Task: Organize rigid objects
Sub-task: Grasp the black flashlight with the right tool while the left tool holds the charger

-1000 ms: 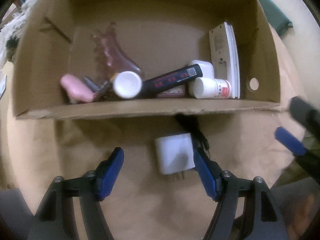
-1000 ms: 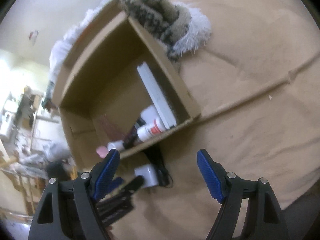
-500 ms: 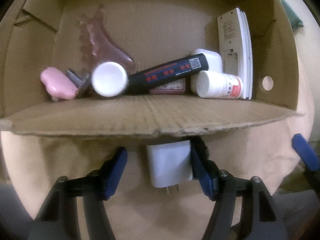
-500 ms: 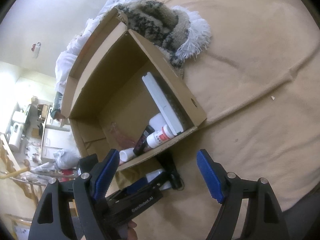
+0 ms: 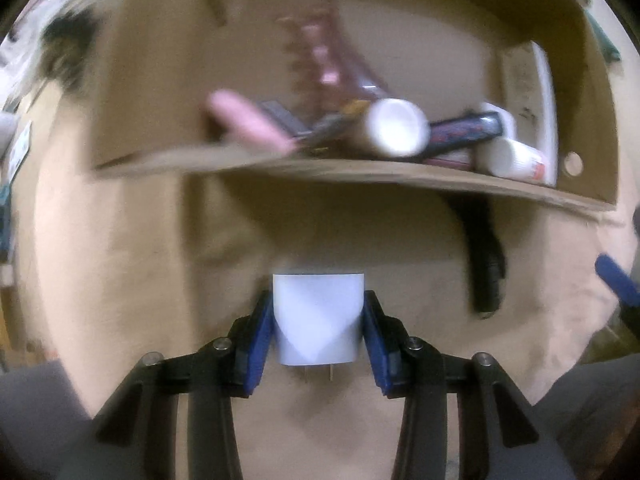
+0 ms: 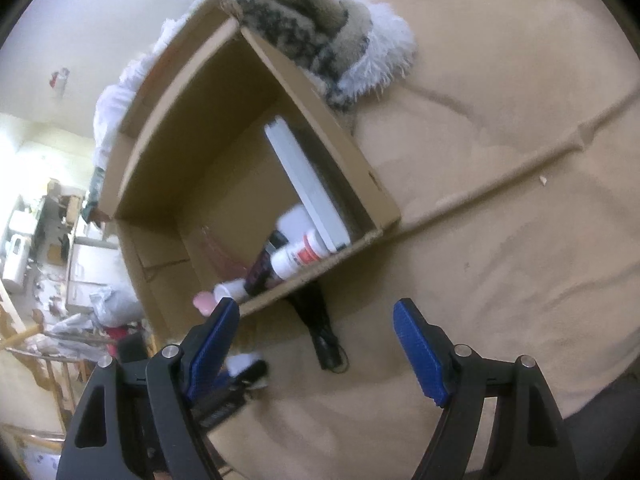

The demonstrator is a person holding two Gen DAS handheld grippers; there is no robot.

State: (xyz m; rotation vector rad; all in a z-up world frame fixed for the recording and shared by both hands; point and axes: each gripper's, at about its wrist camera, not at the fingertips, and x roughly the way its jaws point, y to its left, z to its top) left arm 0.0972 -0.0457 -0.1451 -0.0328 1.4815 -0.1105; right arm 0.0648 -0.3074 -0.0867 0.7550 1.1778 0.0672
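Two pads of the left tool closing — white charger pinched between them.

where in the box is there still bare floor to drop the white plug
The cardboard box has bare floor toward its far wall, behind the pink hair claw. The near wall is crowded: pink case, white tube, black pen, pill bottle, remote.

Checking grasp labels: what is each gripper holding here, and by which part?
Left gripper: its closing jaws meet the white charger on its two flat sides, prongs toward the camera. Right gripper: nothing.
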